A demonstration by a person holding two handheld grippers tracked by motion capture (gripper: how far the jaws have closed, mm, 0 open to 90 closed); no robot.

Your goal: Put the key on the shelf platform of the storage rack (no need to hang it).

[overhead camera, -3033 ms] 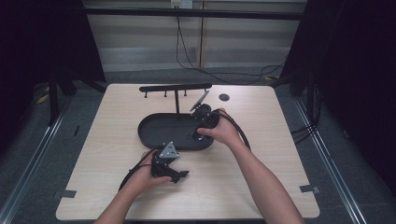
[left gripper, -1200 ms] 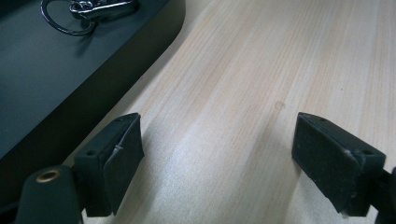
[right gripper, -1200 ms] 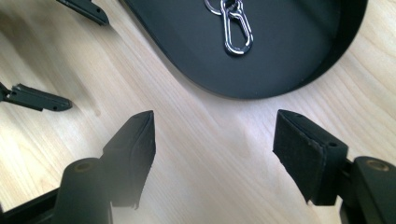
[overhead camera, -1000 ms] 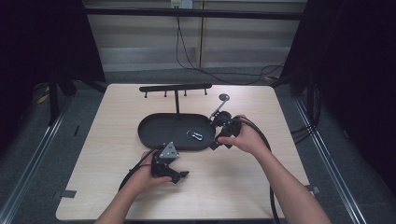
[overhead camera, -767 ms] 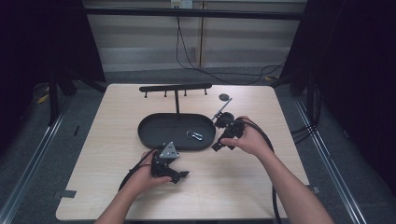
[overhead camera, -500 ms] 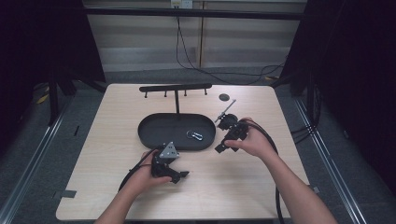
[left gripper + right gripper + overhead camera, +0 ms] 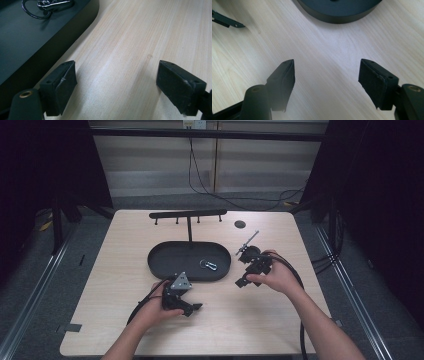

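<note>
A silver key clip with a ring (image 7: 208, 265) lies in the right part of a black oval tray (image 7: 165, 260). In the left gripper view the clip (image 7: 50, 4) sits at the top edge, inside the tray (image 7: 30, 42). My left gripper (image 7: 192, 310) rests on the wood just in front of the tray, and its jaws (image 7: 116, 75) stand open over bare table. My right gripper (image 7: 244, 279) hovers to the right of the tray, off its rim. It is open (image 7: 327, 68) with nothing between the pads, and the tray's wall (image 7: 337, 13) lies ahead of it.
A black T-shaped rack with small hooks (image 7: 187, 214) stands at the tray's far side. A small dark disc (image 7: 240, 224) lies on the table behind the right gripper. Cables trail from both grippers toward the near edge.
My right gripper has drawn back from over the tray's right end to the wood beside it, uncovering the key clip. The left gripper has stayed put.
</note>
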